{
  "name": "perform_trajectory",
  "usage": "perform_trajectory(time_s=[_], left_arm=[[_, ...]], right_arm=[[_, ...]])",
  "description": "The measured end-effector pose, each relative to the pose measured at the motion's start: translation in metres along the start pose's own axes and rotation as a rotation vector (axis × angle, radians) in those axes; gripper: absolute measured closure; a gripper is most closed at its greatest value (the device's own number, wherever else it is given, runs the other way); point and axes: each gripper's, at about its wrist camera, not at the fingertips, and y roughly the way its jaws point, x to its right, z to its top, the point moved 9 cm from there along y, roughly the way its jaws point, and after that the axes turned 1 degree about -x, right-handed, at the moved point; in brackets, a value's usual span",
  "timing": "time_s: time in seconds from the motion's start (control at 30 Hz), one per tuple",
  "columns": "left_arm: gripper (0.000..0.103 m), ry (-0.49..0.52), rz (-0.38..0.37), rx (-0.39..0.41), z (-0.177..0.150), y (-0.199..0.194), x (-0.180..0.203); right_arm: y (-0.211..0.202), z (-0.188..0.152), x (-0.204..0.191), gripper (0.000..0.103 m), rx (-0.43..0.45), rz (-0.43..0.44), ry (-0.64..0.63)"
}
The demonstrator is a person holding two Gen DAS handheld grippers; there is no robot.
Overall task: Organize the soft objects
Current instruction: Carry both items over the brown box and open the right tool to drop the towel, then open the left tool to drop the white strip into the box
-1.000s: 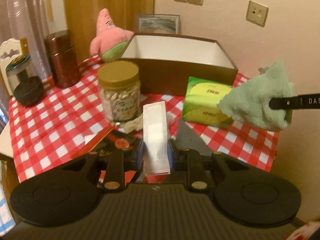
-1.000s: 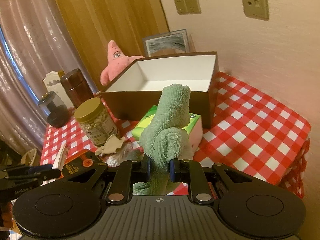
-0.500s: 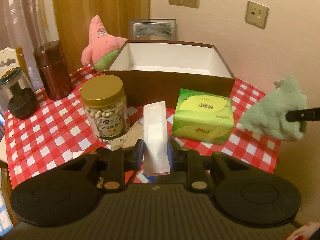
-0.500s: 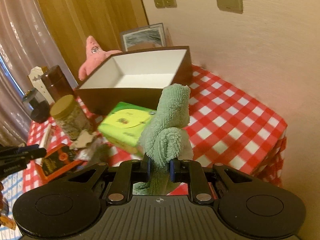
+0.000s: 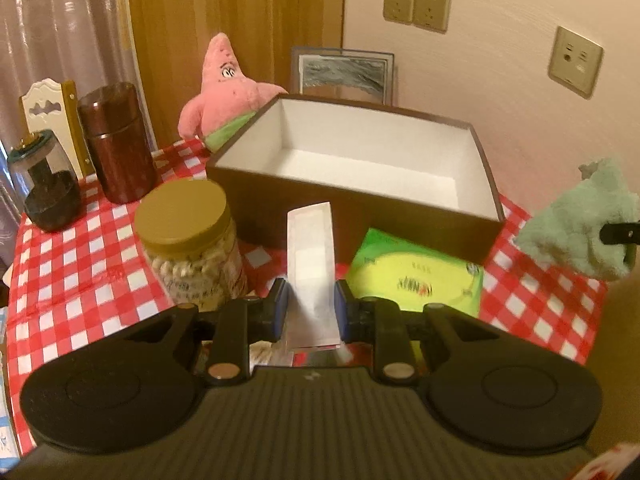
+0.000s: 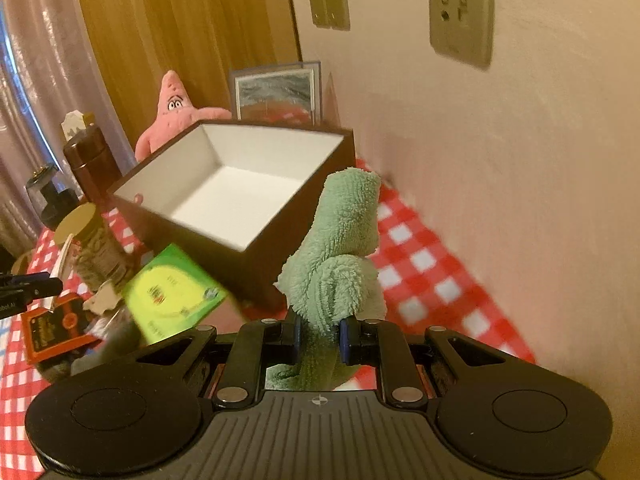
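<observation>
Right tool clamps towel; left tool clamps packet. Carry both fully above box rim before releasing.

Red-checked table, brown box, nut jar, green tissue pack, pink plush, brown canister
</observation>
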Motion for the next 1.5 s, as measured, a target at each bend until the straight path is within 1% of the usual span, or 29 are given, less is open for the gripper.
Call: perform_trajectory(time_s=[0.23,0.33,0.47,0.57,0.67,0.77,0.9,0.97,1.0,1.03,1.07,1.1,1.23,1.33,1.43,1.5], left_arm=[[0.08,0.0,0.044,0.032,0.041,0.022,0.006],[0.08,0.001,0.052,0.05,0.062,0.033,0.007],[0.08,0.0,0.044,0.066,0.087,0.052,0.012],[0.08,0.002,0.025,0.069,0.102,0.065,0.018],[0.08,0.001,0.004,0.058,0.112,0.084,0.025],[0.08,0.013,0.0,0.038,0.118,0.102,0.032],[0.08,0.026,-0.007,0.01,0.12,0.123,0.04],[0.08,0.032,-0.011,0.0,0.121,0.131,0.043],[0.08,0.037,-0.01,-0.006,0.121,0.134,0.045],[0.08,0.039,-0.01,-0.011,0.121,0.137,0.046],[0.08,0.042,-0.011,-0.015,0.121,0.14,0.047],[0.08,0.044,-0.012,-0.019,0.121,0.143,0.048],[0.08,0.054,-0.015,-0.03,0.122,0.15,0.053],[0.079,0.06,-0.021,-0.033,0.123,0.153,0.057],[0.071,0.063,-0.018,-0.028,0.125,0.154,0.06],[0.062,0.065,-0.017,-0.031,0.126,0.155,0.061]], right_arm=[[0.021,0.059,0.006,0.085,0.084,0.046,-0.072],[0.03,0.087,-0.002,0.085,0.131,0.082,-0.105],[0.051,0.119,-0.018,0.085,0.159,0.143,-0.142],[0.071,0.133,-0.031,0.085,0.148,0.191,-0.157],[0.097,0.143,-0.046,0.085,0.118,0.233,-0.175],[0.122,0.146,-0.056,0.085,0.087,0.271,-0.206],[0.155,0.142,-0.059,0.085,0.05,0.262,-0.24],[0.173,0.139,-0.059,0.08,0.033,0.243,-0.244],[0.18,0.139,-0.057,0.068,0.032,0.235,-0.237],[0.186,0.139,-0.055,0.049,0.04,0.225,-0.232],[0.188,0.138,-0.054,0.039,0.046,0.225,-0.23],[0.19,0.138,-0.052,0.034,0.051,0.228,-0.225],[0.194,0.137,-0.048,0.034,0.025,0.234,-0.222],[0.194,0.134,-0.042,0.034,0.003,0.211,-0.234],[0.19,0.131,-0.038,0.034,-0.005,0.198,-0.223],[0.185,0.129,-0.035,0.034,-0.002,0.201,-0.218]])
